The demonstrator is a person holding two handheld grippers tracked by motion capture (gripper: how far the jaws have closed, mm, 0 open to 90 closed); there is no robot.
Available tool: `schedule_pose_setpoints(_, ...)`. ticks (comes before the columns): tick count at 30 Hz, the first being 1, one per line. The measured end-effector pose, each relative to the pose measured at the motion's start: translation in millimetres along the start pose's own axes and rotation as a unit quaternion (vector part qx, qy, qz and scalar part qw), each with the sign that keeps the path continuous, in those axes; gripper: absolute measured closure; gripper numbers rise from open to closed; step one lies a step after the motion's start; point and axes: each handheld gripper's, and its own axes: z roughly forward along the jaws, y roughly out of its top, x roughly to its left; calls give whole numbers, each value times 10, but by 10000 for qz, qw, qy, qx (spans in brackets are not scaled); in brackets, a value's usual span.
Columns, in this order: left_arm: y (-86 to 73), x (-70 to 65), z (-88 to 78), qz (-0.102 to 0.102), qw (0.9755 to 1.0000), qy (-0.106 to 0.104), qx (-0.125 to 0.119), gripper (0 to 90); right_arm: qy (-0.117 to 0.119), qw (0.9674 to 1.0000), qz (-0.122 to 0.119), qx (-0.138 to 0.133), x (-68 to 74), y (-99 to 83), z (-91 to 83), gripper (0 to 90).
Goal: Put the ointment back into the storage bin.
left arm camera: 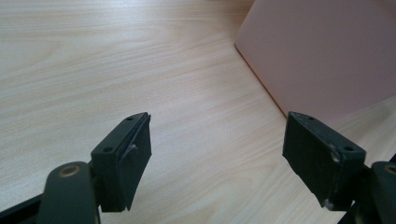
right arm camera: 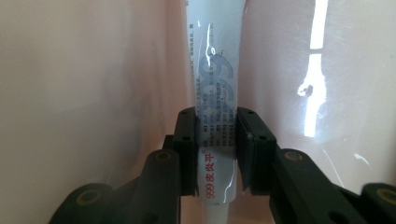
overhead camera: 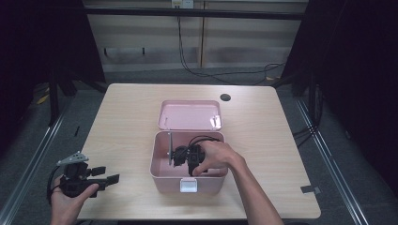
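We've got our right claw (overhead camera: 180, 157) down inside the open pink box (overhead camera: 162, 173), and it is clamped on a white tube (right arm camera: 215, 93), both pads pressed flat against its printed sides. From the right gripper view the tube runs straight ahead out of the claw, its far end reaching toward the pink wall, its near end passing back between the arms. That narrow grip on the flat body looks chosen to keep the tube from twisting; whether it is going in or coming out we can't say. The lid (overhead camera: 190, 115) lies tipped back beyond the claw, leaving the opening free.

Our left claw (left arm camera: 217, 156) waits low over the surface (left arm camera: 93, 70), spread wide with nothing between its pads, the box's outer wall just ahead and to its right. It seems parked clear of the work.
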Motion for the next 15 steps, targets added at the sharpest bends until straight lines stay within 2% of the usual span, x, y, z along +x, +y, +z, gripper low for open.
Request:
schedule_pose_setpoints(11,0,-2,0,-3,10000,-5,0,237,33,10000,-34,7,11,0,6,700)
schedule_pose_setpoints(15,0,-1,0,-1,10000,-4,2,237,122,9999,-22,-33,9,-1,2,683)
